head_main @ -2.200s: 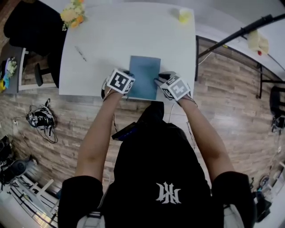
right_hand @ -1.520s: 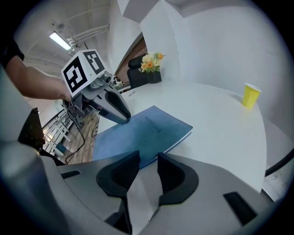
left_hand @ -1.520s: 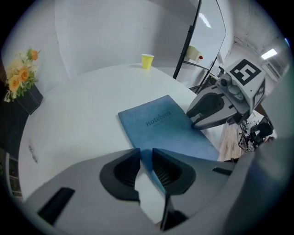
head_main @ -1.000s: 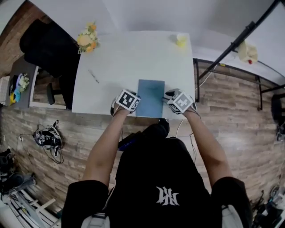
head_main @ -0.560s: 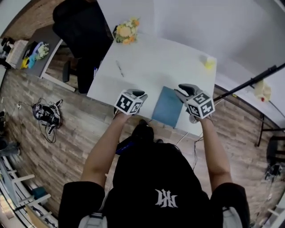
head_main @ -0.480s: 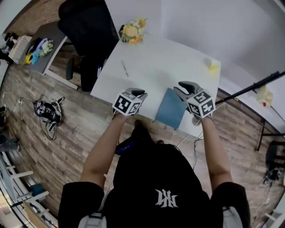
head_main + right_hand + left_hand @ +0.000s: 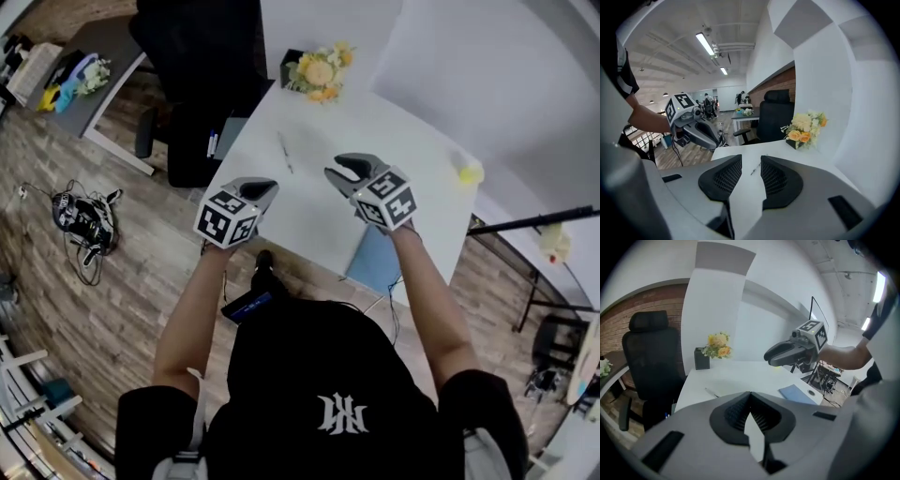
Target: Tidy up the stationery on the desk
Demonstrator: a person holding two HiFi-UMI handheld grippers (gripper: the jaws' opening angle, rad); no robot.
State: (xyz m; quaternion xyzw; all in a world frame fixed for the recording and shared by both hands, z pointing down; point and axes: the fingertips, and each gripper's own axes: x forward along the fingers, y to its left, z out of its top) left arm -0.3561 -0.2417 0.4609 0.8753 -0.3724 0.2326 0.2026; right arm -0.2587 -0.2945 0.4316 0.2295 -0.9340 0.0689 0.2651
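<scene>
A blue notebook [image 7: 378,264] lies at the near edge of the white desk [image 7: 412,150], partly hidden under my right forearm; the left gripper view has the notebook [image 7: 797,393] at its right. A thin pen [image 7: 284,152] lies on the desk's left part, below the flowers. My left gripper [image 7: 262,187] hovers over the desk's left front corner, shut and empty, its tips meeting [image 7: 750,397]. My right gripper [image 7: 339,169] hovers over the desk's middle, open and empty [image 7: 751,169], with the pen [image 7: 755,169] showing in the gap between its jaws.
A pot of yellow and orange flowers [image 7: 319,70] stands at the desk's far left corner. A small yellow object [image 7: 469,172] sits at the right edge. A black office chair [image 7: 202,56] stands left of the desk. Cables and gear lie on the wooden floor [image 7: 84,220].
Both grippers have left the notebook's sides, risen and moved left toward the pen. The notebook stays at the desk's near edge. The head camera has swung around.
</scene>
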